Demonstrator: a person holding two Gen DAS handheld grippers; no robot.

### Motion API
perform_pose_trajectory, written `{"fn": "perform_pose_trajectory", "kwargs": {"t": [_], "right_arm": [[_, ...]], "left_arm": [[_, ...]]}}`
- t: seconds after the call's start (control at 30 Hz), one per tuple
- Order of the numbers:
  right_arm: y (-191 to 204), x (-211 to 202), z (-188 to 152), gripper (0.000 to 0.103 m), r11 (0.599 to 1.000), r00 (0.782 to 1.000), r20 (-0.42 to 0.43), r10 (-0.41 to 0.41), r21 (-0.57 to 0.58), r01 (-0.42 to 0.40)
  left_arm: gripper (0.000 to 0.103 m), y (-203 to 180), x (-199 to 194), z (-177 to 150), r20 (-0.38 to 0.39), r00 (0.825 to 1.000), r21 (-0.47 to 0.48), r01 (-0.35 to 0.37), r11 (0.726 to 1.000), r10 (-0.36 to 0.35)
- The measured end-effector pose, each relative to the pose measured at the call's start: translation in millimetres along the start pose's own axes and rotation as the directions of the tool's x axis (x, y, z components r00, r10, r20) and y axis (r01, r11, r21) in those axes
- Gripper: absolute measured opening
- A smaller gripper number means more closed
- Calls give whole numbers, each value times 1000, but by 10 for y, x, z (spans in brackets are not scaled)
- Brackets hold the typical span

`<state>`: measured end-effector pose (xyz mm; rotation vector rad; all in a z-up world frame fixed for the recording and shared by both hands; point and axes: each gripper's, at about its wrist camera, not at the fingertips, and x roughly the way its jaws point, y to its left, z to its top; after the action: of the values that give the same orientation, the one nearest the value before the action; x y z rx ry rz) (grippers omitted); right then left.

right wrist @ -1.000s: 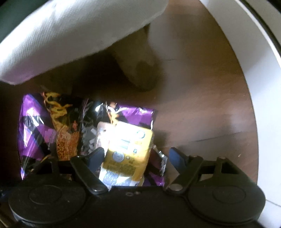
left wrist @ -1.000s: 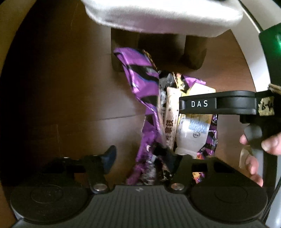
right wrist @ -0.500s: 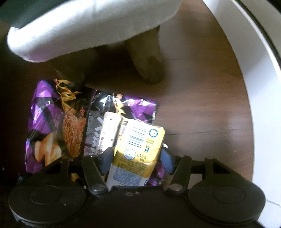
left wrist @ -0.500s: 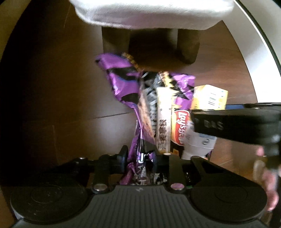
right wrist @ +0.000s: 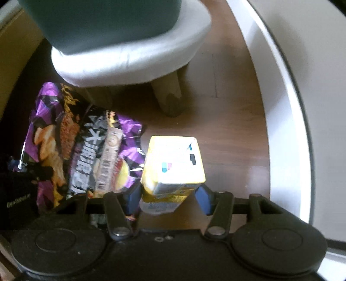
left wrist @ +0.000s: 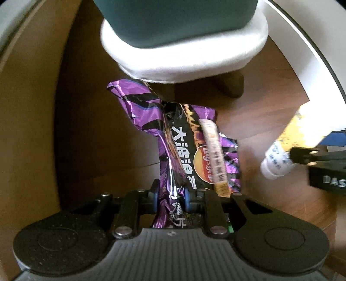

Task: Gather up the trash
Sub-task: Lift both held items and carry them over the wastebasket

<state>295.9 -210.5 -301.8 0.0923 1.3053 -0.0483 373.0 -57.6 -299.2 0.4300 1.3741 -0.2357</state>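
Note:
My left gripper [left wrist: 170,200] is shut on the near end of a crumpled purple chip bag [left wrist: 183,151] and holds it above the wooden floor. A thin tan snack wrapper [left wrist: 214,155] lies on the bag. The bag also shows in the right wrist view [right wrist: 84,151], at the left. My right gripper [right wrist: 167,194] is shut on a yellow drink carton [right wrist: 173,164], lifted clear of the floor. The carton and the right gripper show in the left wrist view [left wrist: 287,149] at the far right.
A white upholstered stool [left wrist: 183,54] with brown legs [right wrist: 168,99] stands just behind the trash, a dark teal object [left wrist: 173,19] on top. A white wall base [right wrist: 281,86] curves along the right. Brown wooden floor [left wrist: 97,140] lies all around.
My left gripper has shut on the purple bag and lifted it. My right gripper has shut on the yellow carton and pulled it up and away to the right of the bag.

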Motion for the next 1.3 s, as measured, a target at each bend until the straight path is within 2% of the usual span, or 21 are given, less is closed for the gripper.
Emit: {"fn": "perform_pose_trajectory", "kwargs": {"t": [0.2, 0.33, 0.53, 0.67, 0.83, 1.17, 1.3], "right_arm": [[-101, -343, 59, 53, 998, 998, 50, 24, 49, -27], [-120, -674, 167, 52, 998, 991, 125, 56, 36, -61], [-197, -1429, 394, 52, 998, 960, 274, 59, -12, -58], [-346, -1784, 468, 52, 998, 935, 350, 53, 2, -57], [-431, -2186, 581, 52, 998, 890, 454, -47, -7, 57], [-449, -2912, 615, 51, 999, 804, 593, -50, 30, 40], [-473, -3230, 683, 51, 999, 759, 649, -53, 44, 32]], "left_arm": [[20, 120, -292, 25, -10, 1000, -42, -25, 999, 25], [20, 163, -634, 14, 26, 999, -74, -16, 997, 18], [20, 156, -1240, 11, 104, 995, -63, 11, 998, -5], [20, 48, -1628, -7, 177, 983, -30, 44, 999, -38], [20, -96, -2175, -69, 275, 958, 0, 83, 997, -80], [20, -92, -3323, -167, 462, 879, 65, 97, 993, -116], [20, -230, -3636, -120, 533, 839, 84, 74, 994, -108]]}}
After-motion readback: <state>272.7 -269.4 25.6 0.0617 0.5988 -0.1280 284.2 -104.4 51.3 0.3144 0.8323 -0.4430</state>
